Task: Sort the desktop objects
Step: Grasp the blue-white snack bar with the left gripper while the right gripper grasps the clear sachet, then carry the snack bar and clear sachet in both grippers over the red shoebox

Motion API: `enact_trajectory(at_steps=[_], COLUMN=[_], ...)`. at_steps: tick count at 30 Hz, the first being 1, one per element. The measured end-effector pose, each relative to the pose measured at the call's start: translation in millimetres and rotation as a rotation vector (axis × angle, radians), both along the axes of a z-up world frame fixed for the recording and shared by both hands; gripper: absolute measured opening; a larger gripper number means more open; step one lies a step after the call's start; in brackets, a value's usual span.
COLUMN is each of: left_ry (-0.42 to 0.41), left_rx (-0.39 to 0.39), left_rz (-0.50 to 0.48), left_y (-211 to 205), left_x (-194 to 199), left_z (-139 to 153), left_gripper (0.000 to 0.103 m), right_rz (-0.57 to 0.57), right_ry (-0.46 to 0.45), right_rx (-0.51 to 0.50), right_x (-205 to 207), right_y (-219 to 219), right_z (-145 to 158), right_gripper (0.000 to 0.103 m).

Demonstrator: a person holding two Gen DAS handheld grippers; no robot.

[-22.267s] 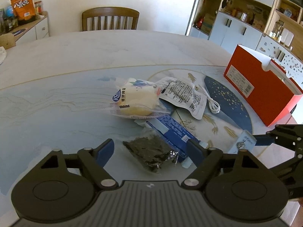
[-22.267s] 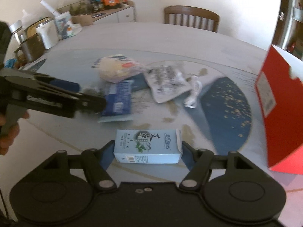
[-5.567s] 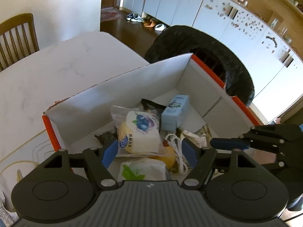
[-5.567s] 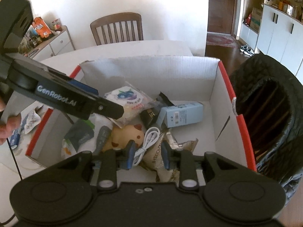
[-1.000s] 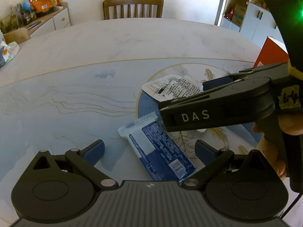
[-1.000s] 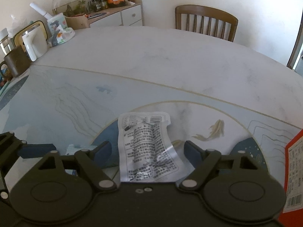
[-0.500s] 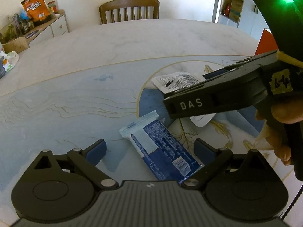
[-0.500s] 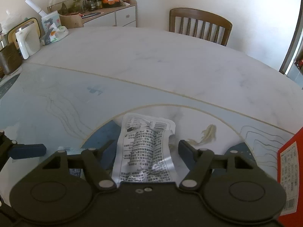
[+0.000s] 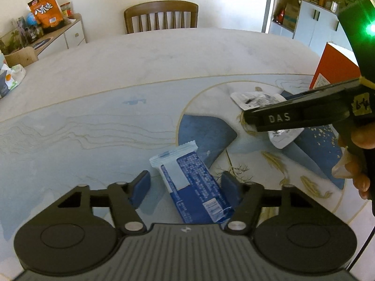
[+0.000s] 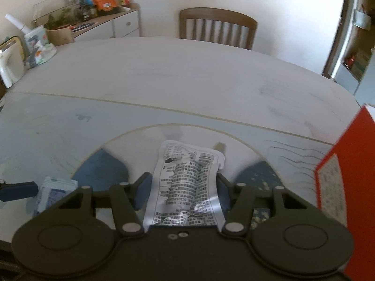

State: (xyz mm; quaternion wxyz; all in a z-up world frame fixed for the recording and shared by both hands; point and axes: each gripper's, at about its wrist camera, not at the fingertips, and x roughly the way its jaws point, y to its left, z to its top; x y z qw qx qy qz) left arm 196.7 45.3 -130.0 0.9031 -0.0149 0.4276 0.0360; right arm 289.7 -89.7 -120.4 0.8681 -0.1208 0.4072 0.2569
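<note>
Lying flat on the pale marble-patterned table (image 9: pixel 140 75), a blue and white foil snack wrapper (image 9: pixel 192 185) sits between the blue pads of the left gripper (image 9: pixel 186 186); the right pad touches its edge, the left pad stands just apart, so nothing is clamped. The right gripper (image 10: pixel 181 190) frames a crumpled silver sachet printed with black text (image 10: pixel 187 187), pads against both sides; whether it is squeezed cannot be told. Seen from the left wrist, this sachet hangs tilted under the black finger. A red cardboard box (image 10: pixel 346 182) stands beside it.
</note>
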Motion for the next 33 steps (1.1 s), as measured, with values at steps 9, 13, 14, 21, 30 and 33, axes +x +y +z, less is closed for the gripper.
enact_trajectory(at_steps=[9,13,14,21,30,33], left_ry=[-0.018,-0.017,-0.017,-0.013,-0.014,-0.021], left_rx=[-0.011,-0.037,-0.037,-0.063,-0.081,-0.085], left_rz=[0.005,0.009,0.007,0.009,-0.009,-0.011], left_y=[7.2,12.0,12.3,13.5,3.6,1.6], left_x=[0.8,3.5,3.7,4.4,0.2,-0.6], left_z=[2.1,3.4,3.3,5.0,9.5,13.9], left_gripper=[0.039,0.037,0.037,0.037,0.037,0.037], right_rz=[-0.076,-0.093,-0.097,-0.115,-0.125,-0.133], right_ry=[0.017,0.03,0.033,0.031,0.041,0.037], right_rx=[0.0,0.008,0.01,0.016,0.041,0.05], right_x=[-6.4,-10.9,-11.9,-23.5,-36.8,-40.0], right_y=[-18.8,-26.1,-27.5,-36.5,-48.3,-52.2], right_z=[-1.4,-1.3,-0.9,7.2,17.5,21.6], right_gripper=[0.056,0.055,0.055,0.055,0.055,0.055])
